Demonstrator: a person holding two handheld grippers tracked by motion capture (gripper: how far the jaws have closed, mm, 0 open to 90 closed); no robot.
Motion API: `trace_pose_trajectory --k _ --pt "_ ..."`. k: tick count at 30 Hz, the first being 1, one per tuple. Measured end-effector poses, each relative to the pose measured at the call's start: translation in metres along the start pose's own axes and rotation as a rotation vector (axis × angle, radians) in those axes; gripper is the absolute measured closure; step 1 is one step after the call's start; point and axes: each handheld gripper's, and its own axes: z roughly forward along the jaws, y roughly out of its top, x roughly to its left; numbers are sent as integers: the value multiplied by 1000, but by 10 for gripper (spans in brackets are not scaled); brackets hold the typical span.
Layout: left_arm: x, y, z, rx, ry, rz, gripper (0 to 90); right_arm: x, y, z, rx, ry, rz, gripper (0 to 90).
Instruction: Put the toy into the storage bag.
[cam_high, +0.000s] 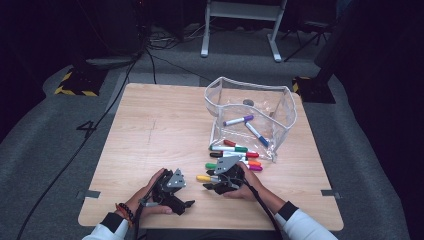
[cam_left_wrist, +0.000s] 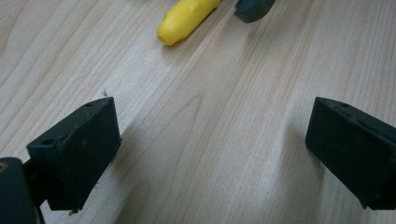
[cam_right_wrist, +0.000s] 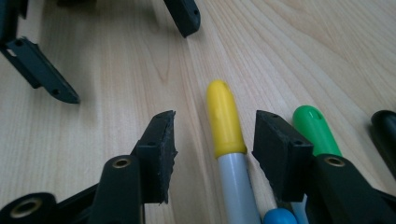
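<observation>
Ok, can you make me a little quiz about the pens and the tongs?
1. True or false: the right tongs are already squeezing the yellow-capped marker.
2. Which markers lie inside the clear pouch? A) purple and blue B) yellow and green C) red and orange
3. Fill in: the left tongs hang open over the bare ______ table.

Key
1. False: the marker lies between the two pads, with a gap on each side.
2. A: the purple-capped marker and the blue-capped marker.
3. Wooden.
</observation>
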Motion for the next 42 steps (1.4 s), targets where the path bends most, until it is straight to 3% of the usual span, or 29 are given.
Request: trace_pose_trajectory --k 3,10,16,25,29,42 --pt "0 0 0 0 -1 1 35 -1 0 3 17 3 -9 508" --pt "0 0 0 0 -1 -1 35 10 -5 1 7 18 -6 736" --pt "0 0 0 0 -1 -1 35 21 -21 -16 14 21 -10 745" --pt "0 0 0 0 -1 -2 35 20 -51 -51 37 22 11 747" --pt "0 0 0 1 -2 0 35 16 -59 -66 14 26 45 747" --pt "0 0 0 1 -1 0 35 3 -64 -118 -103 -65 81 748"
